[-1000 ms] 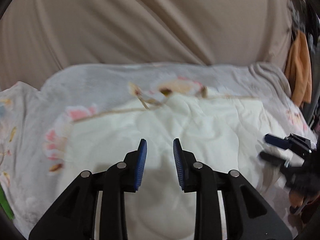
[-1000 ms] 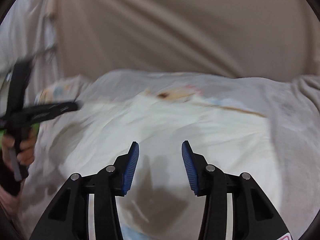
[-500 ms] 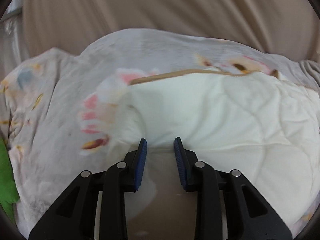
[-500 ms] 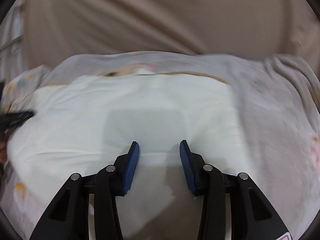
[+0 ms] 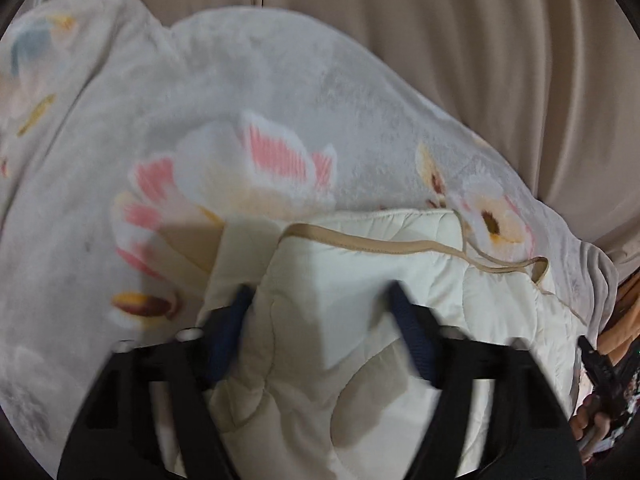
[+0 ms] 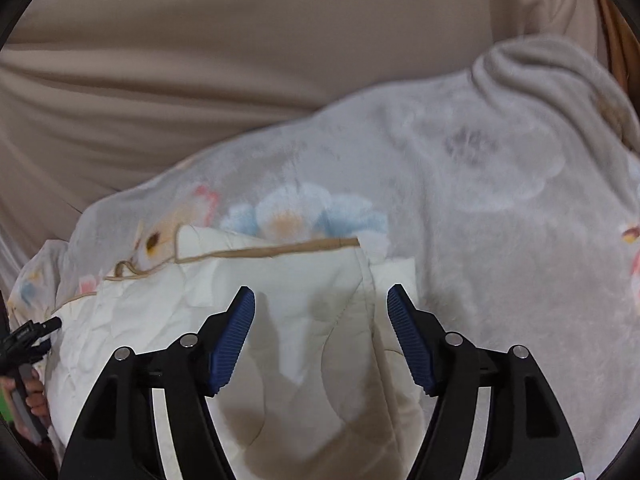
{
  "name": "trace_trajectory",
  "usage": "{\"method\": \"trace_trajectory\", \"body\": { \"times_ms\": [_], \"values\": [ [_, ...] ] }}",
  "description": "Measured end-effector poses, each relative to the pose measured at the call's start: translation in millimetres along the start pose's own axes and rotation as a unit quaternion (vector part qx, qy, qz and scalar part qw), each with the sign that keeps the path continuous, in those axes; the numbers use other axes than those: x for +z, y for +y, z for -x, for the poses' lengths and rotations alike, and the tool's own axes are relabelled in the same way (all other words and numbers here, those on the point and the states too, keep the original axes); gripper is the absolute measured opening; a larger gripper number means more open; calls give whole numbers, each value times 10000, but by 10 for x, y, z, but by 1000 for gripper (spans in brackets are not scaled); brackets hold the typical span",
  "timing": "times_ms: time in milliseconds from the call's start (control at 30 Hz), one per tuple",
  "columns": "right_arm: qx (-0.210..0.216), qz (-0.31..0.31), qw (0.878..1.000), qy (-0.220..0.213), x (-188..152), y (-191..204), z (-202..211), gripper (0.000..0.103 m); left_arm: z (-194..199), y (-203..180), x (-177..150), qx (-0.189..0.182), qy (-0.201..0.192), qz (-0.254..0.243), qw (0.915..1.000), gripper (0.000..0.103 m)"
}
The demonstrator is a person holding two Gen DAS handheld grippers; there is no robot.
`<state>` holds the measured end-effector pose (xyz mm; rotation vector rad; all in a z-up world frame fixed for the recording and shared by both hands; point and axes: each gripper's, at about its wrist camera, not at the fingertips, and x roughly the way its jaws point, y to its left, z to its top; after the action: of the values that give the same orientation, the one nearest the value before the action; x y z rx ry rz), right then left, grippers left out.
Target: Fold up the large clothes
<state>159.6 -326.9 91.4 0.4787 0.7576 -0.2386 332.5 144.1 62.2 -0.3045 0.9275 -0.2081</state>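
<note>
A cream quilted garment with tan edge binding lies on a grey floral blanket. My left gripper is open and straddles the garment's far left corner; its blue pads are blurred. In the right wrist view the same garment lies low, with tan binding along its far edge. My right gripper is open over the garment's far right corner, its fingers on either side of a fold seam.
The floral blanket covers the whole work surface. Beige curtain folds hang behind it. The other hand-held gripper shows at the right edge of the left view and the left edge of the right view. Orange cloth hangs at the right.
Both grippers have opened wider and moved outward and forward. The left one now sits over the garment's far left corner, the right one over its far right corner.
</note>
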Motion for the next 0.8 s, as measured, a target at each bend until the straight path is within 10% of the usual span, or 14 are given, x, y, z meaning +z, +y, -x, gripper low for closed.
{"method": "trace_trajectory", "body": {
  "times_ms": [67, 333, 500, 800],
  "values": [
    [92, 126, 9998, 123, -20, 81, -79, 12, 15, -69, 11, 30, -69, -149, 9999, 16],
    [390, 479, 9879, -1424, 244, 396, 570, 9, 396, -348, 274, 368, -1036, -536, 9925, 11],
    [-101, 220, 9986, -480, 145, 82, -188, 8, -238, -224, 166, 784, -404, -618, 9942, 12],
    [-734, 656, 9951, 123, -42, 165, -627, 11, -519, -354, -29, 1501, -662, -1133, 9799, 18]
  ]
}}
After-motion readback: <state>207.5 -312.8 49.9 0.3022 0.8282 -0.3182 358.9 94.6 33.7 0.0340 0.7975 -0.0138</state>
